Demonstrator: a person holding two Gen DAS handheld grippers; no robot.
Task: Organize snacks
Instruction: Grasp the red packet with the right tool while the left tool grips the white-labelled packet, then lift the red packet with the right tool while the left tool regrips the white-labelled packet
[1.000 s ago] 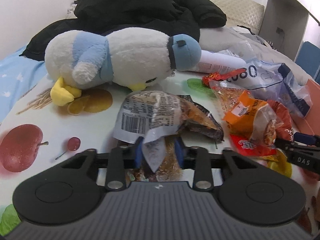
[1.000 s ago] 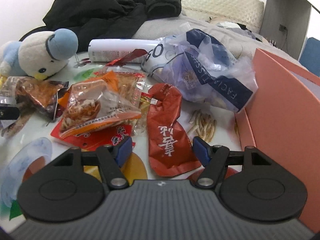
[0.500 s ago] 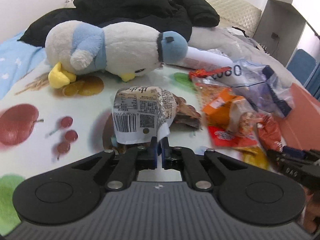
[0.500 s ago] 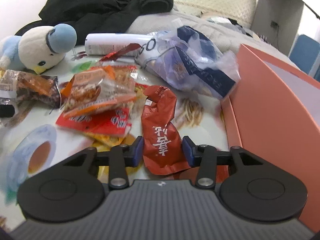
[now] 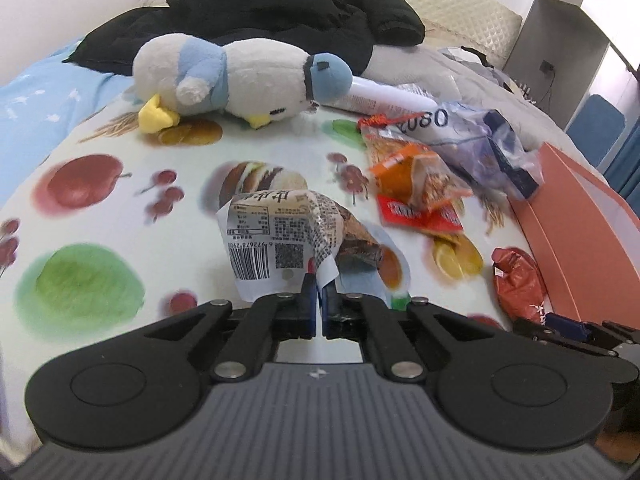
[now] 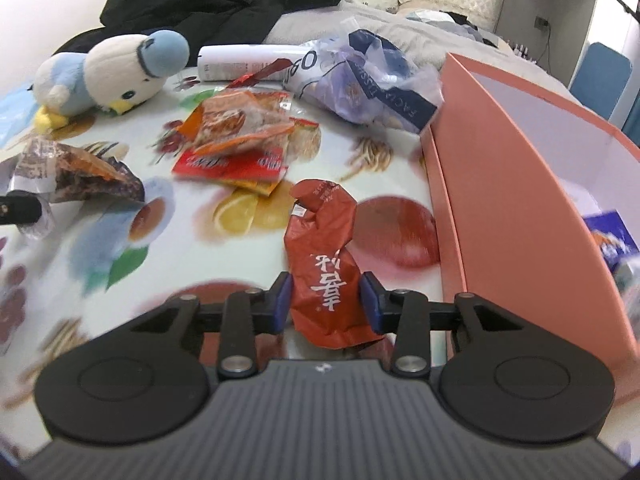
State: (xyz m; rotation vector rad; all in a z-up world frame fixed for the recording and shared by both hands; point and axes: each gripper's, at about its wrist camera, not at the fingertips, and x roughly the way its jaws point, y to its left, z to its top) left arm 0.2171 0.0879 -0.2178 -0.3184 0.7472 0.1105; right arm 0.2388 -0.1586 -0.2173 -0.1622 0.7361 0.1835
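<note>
My left gripper (image 5: 319, 294) is pinched tight on the corner of the barcode packet (image 5: 280, 246), which hangs lifted above the fruit-print cloth (image 5: 100, 216). My right gripper (image 6: 326, 300) sits narrow around the red pouch (image 6: 324, 256), pads at either side of it; I cannot tell whether they press it. The pouch lies just beside the pink box (image 6: 500, 184). The orange snack bags (image 6: 236, 136) are heaped mid-cloth, the plastic bag (image 6: 376, 80) behind them near the box corner, the plush bird (image 5: 236, 80) well apart at the far left.
</note>
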